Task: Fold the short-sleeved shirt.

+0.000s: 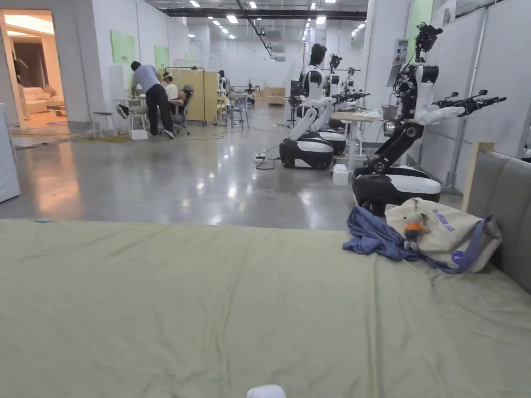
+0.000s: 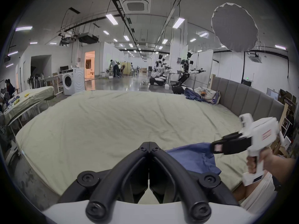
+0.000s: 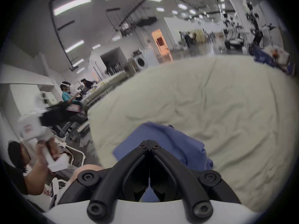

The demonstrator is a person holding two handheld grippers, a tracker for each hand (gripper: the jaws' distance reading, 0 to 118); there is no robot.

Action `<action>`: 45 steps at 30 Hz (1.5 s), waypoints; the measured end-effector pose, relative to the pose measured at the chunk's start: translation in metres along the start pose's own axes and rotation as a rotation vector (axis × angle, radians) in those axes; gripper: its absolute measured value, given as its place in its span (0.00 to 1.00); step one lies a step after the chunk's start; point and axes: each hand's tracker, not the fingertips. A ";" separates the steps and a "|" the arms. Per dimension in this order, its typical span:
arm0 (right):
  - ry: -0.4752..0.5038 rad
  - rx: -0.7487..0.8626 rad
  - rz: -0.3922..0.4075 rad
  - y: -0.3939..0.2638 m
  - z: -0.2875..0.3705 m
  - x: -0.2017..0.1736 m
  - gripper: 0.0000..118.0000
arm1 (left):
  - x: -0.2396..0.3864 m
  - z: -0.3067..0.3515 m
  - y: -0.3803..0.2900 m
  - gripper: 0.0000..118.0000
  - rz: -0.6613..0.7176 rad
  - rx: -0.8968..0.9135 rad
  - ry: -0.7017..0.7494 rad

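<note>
A blue short-sleeved shirt (image 2: 194,160) lies bunched on the near edge of the green bed sheet (image 2: 113,122). In the left gripper view my right gripper (image 2: 213,147) comes in from the right, and its black jaws are shut on the shirt's raised edge. The right gripper view has its own jaws (image 3: 149,146) closed, with the blue shirt (image 3: 178,145) around and under them. My left gripper (image 2: 149,144) is shut just left of the shirt, and nothing shows between its jaws. From the right gripper view, the left gripper (image 3: 71,109) is blurred, beside the bed's edge.
A second heap of blue cloth (image 1: 373,236) and a cream tote bag (image 1: 446,233) lie at the bed's far right, against the grey headboard (image 1: 508,207). Wheeled robots (image 1: 399,171) stand on the floor beyond. A person (image 1: 150,96) leans over a far table.
</note>
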 end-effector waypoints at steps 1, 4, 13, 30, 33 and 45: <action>-0.037 0.005 -0.024 -0.003 -0.008 0.009 0.02 | -0.003 -0.004 0.000 0.01 0.004 -0.009 -0.003; -0.019 -0.117 -0.179 -0.017 -0.026 0.040 0.02 | -0.018 -0.019 -0.001 0.13 0.041 -0.083 -0.062; -0.034 -0.122 -0.164 -0.036 -0.021 0.053 0.02 | -0.056 -0.106 -0.007 0.73 0.293 -0.388 -0.376; -0.010 -0.097 -0.188 -0.042 -0.019 0.060 0.02 | -0.015 -0.207 -0.035 0.72 0.398 -0.740 -0.498; -0.017 -0.093 -0.178 -0.043 -0.019 0.057 0.02 | 0.008 -0.190 -0.033 0.62 0.403 -0.764 -0.484; -0.296 0.378 0.241 -0.027 0.142 0.000 0.02 | 0.017 -0.160 -0.008 0.26 0.230 -0.656 -0.406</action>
